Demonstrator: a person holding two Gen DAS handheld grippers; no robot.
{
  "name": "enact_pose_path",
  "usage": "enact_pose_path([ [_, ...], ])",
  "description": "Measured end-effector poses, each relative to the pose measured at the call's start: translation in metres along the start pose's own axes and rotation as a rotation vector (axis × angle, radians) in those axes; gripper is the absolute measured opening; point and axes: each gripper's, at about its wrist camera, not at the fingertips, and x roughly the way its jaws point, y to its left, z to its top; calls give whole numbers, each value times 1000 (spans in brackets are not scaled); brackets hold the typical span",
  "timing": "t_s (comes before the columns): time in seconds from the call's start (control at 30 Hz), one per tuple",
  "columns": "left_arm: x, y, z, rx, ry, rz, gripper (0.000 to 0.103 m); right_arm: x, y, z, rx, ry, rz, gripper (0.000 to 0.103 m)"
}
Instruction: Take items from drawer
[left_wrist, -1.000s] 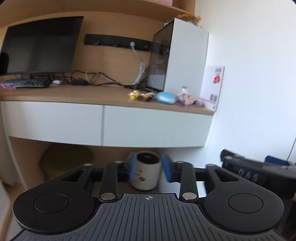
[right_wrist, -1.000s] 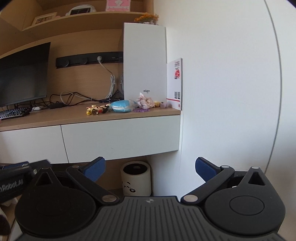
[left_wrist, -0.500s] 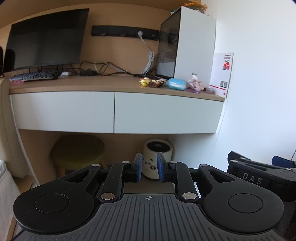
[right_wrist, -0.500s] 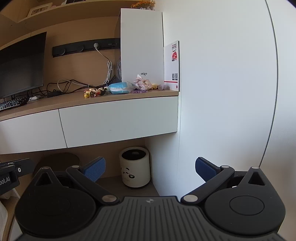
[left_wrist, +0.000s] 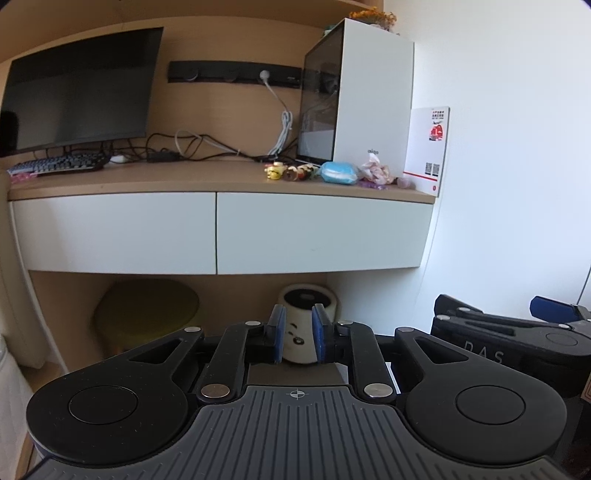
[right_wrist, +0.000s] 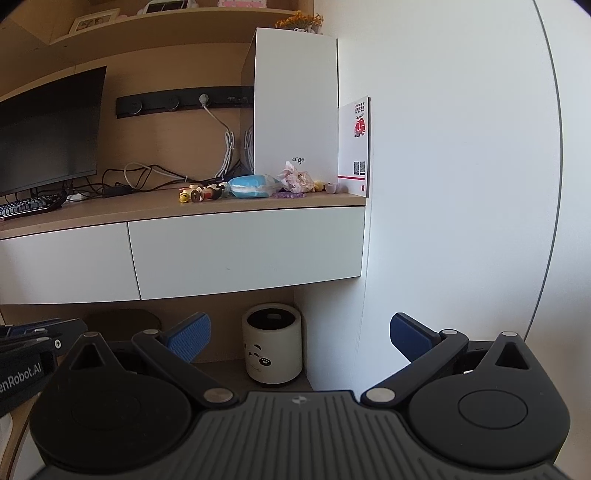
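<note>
Two white flat-fronted drawers (left_wrist: 321, 232), both closed, under wooden table (left_wrist: 184, 181). Left gripper (left_wrist: 298, 334) fingers nearly clenched, apparently empty; right gripper (right_wrist: 300, 334) fingers released, empty.

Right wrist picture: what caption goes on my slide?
Open right tool faces two closed white drawers under a desk, small bin below.
</note>
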Motion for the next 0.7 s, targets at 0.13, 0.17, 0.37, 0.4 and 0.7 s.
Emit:
enact_pose_path([
  [0.13, 0, 0, 1, 6, 2, -8, 19, 0, 2, -2, -9, 12, 8, 103],
  [0.17, 0, -1, 1, 7, 2, -8, 19, 0, 2, -3, -9, 13, 8, 103],
  [0.37, -3, -4, 3, 12, -6, -22, 19, -2, 2, -3, -6, 7, 8, 103],
  [0.4, -3, -4, 3, 13, -6, -22, 19, -2, 2, -3, -5, 6, 7, 103],
  [0.7, 0, -5, 2, 18, 9, -16, 19, -3, -1, -2, 8, 5, 9, 103],
])
